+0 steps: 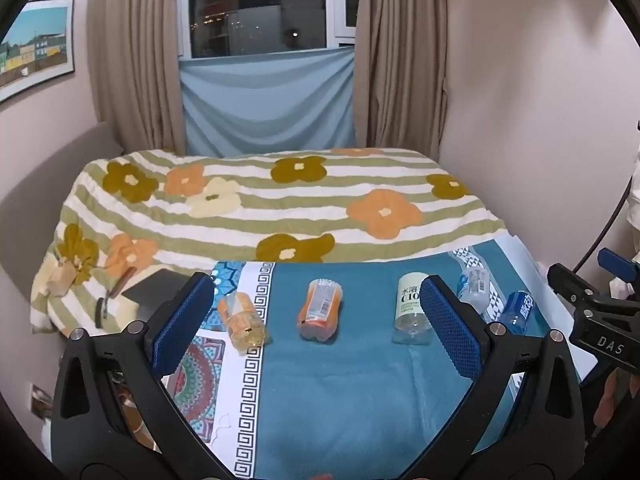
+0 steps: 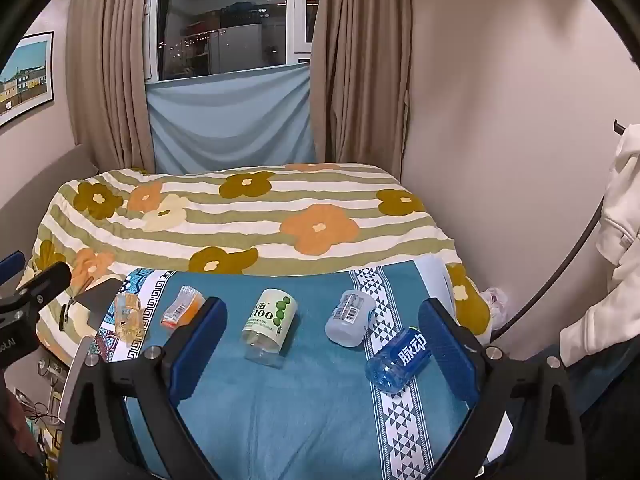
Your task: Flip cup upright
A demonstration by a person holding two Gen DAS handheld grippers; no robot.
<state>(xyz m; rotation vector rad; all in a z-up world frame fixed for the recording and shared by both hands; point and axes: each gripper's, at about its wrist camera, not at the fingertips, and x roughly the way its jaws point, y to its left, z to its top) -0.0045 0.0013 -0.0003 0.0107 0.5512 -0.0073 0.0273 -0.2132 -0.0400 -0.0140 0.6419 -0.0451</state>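
Cups, five, cut from bottles, lay on their sides in a row on the teal cloth (image 2: 312, 408). Your left tongs (image 1: 316, 320) and right tongs (image 2: 322, 344) hung open, empty. Step: approach. Next, you needed one chosen, probably the blue cup (image 2: 398, 360).

You are working in a bedroom of a home. In front of you lies a bed with a striped flower blanket (image 1: 280, 200), and behind it beige curtains (image 1: 132, 60) hang on both sides of a window (image 1: 260, 8) that shows night outside. A framed picture (image 1: 36, 46) hangs on the pink wall (image 1: 520, 80).
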